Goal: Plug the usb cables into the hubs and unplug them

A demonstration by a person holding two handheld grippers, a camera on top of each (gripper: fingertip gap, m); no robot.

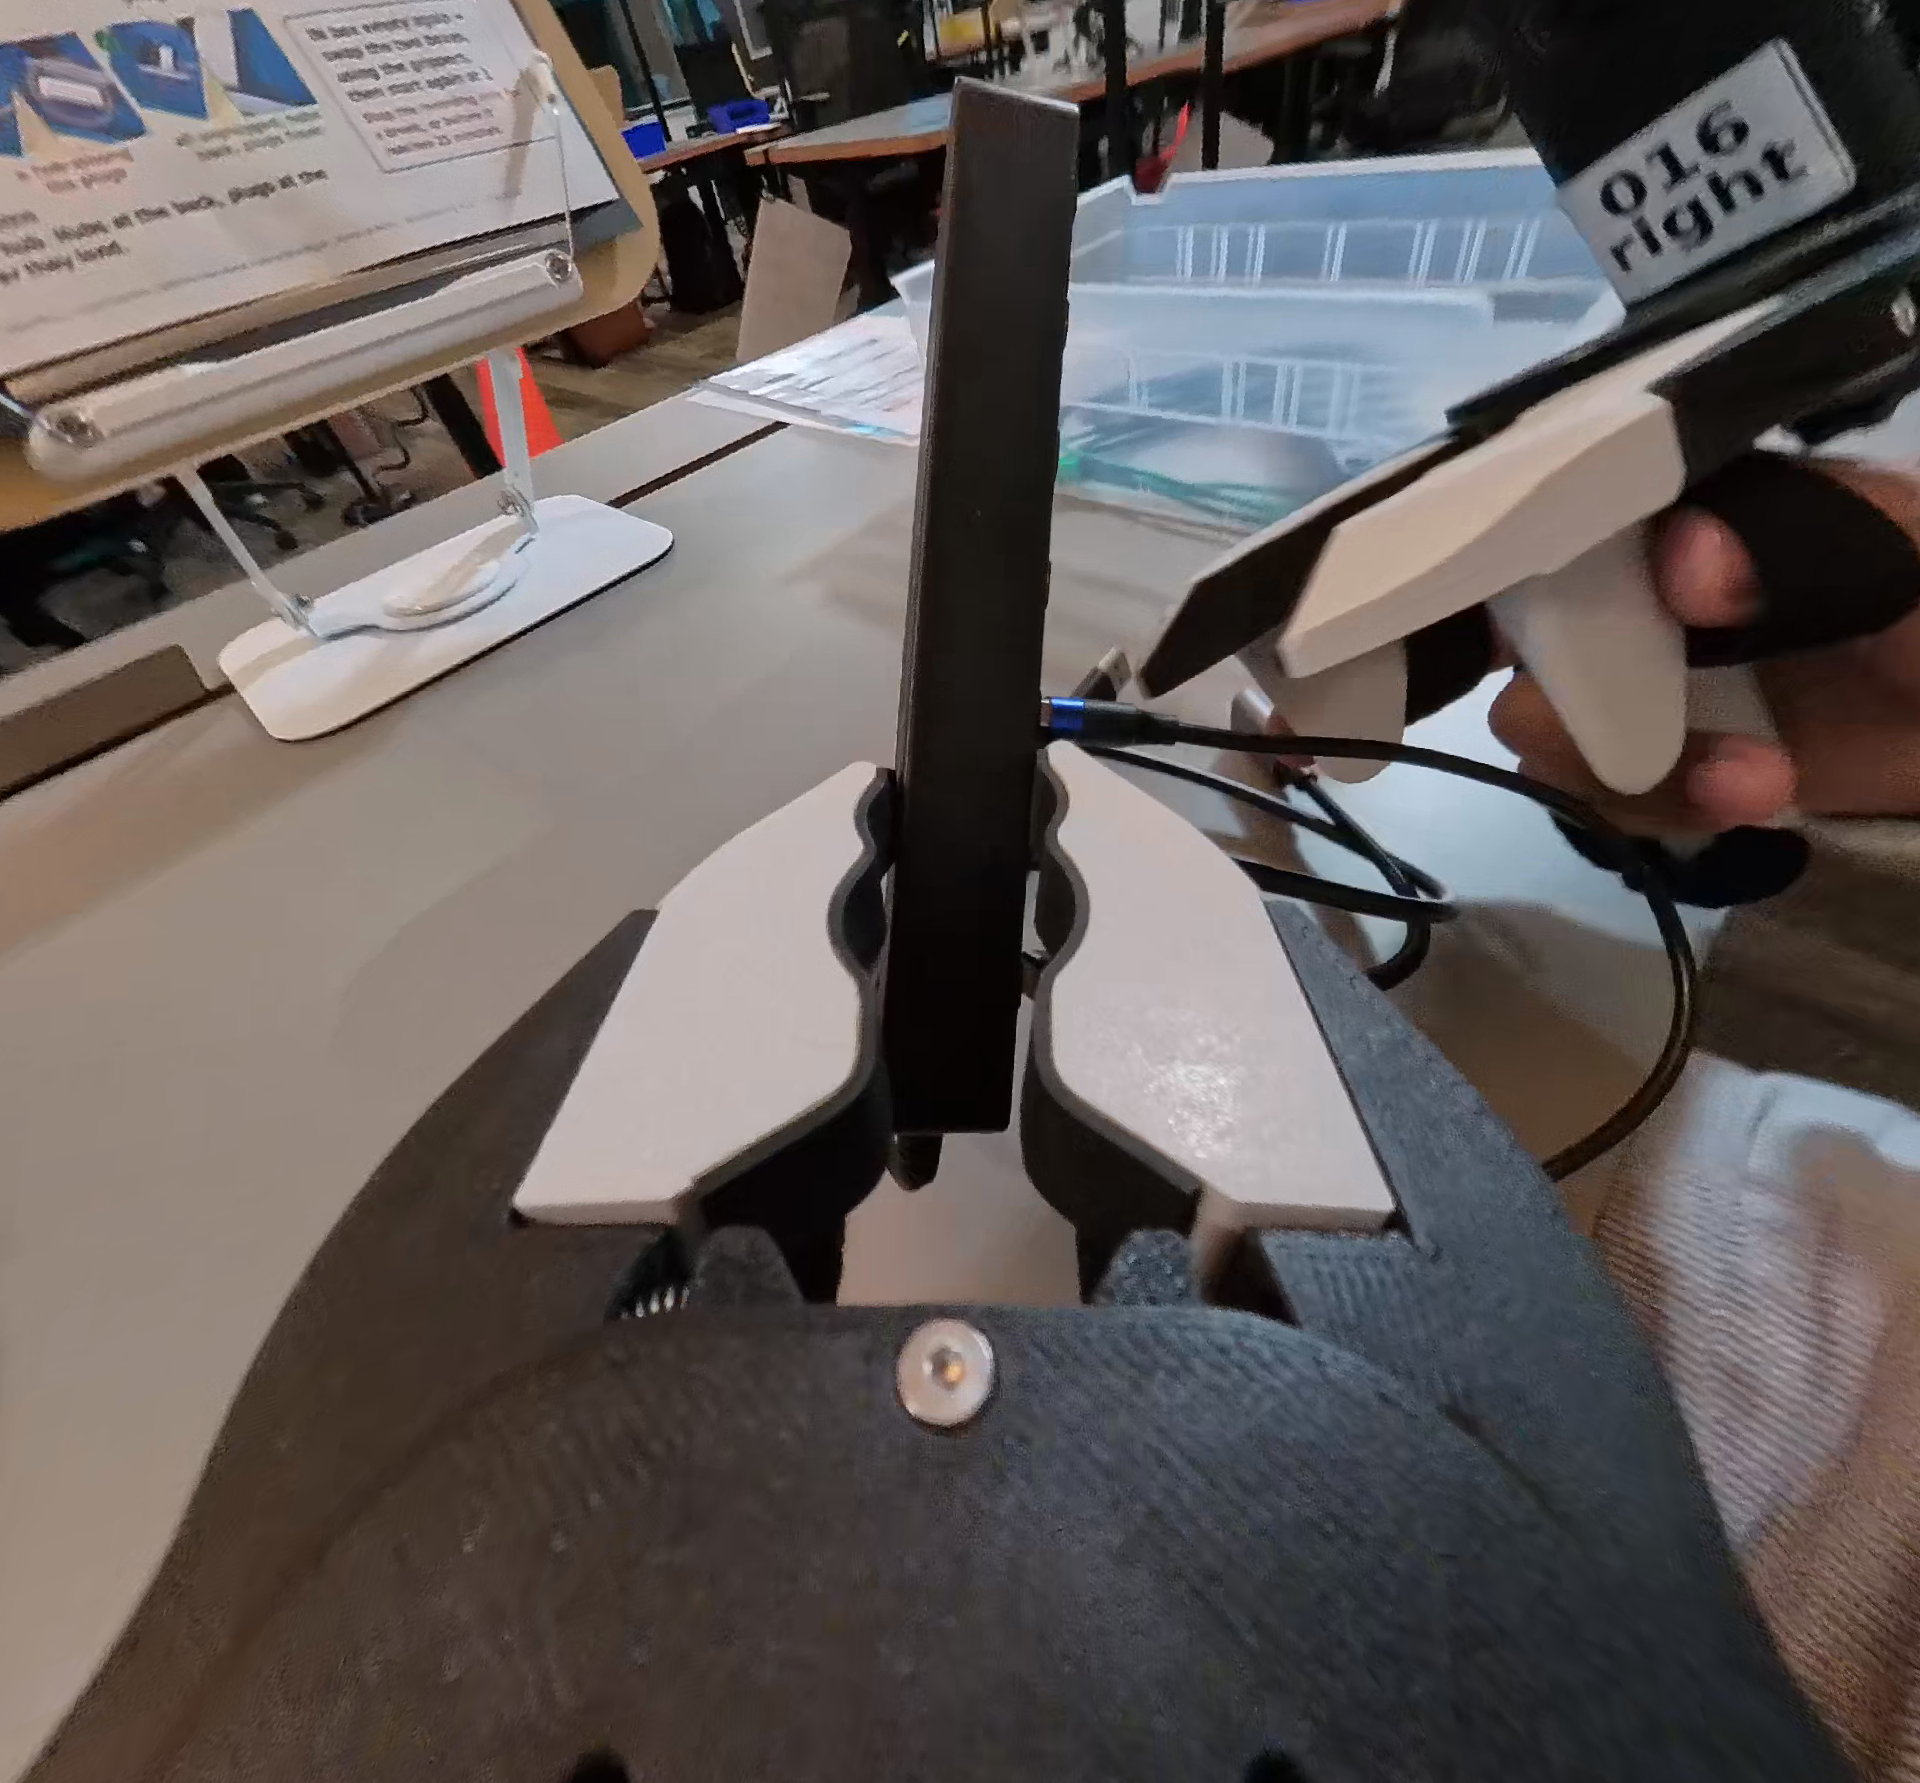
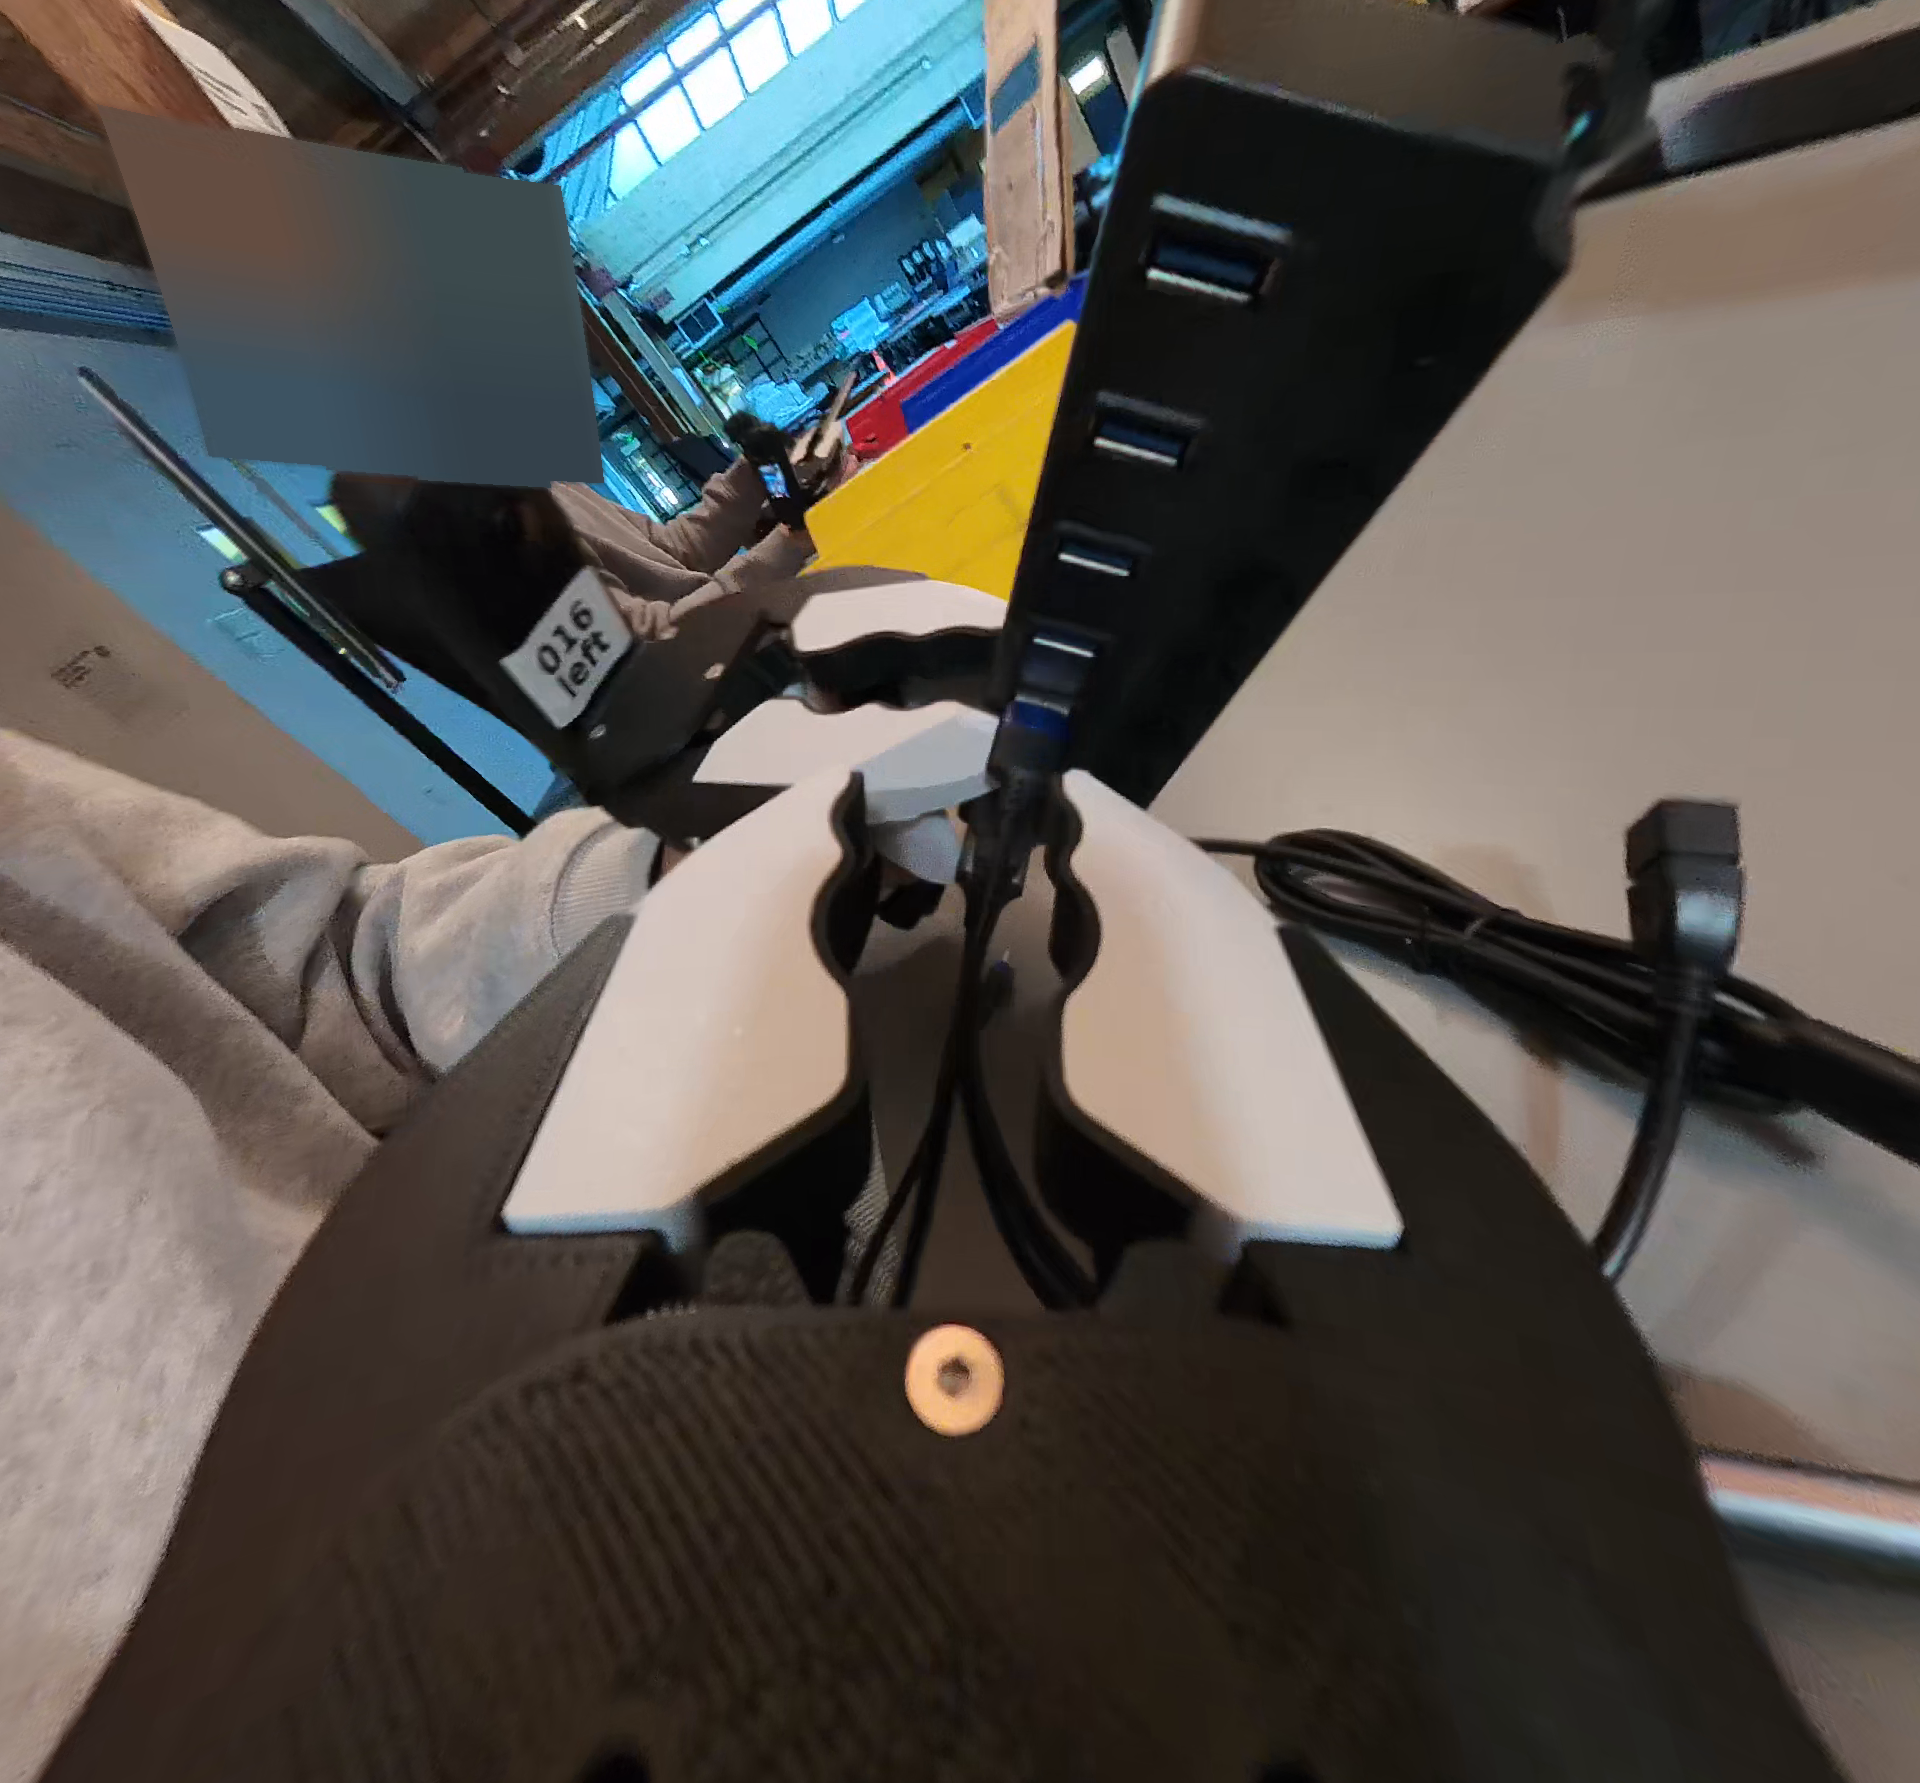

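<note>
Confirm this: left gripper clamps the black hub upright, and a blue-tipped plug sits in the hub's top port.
Not the top port. The right wrist view shows the blue-tipped plug in the bottom port, nearest the grip; the ports above it are empty. The left gripper does clamp the black hub upright.

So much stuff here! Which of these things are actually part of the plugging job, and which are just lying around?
Part of the job:
- long black USB hub, upright, clamped in the left gripper
- blue-tipped black USB cable, plugged into the hub
- right gripper, jaws around that cable's plug

Just lying about:
- clear plastic bin
- instruction sheet on a white stand
- bundled black power cord
</note>
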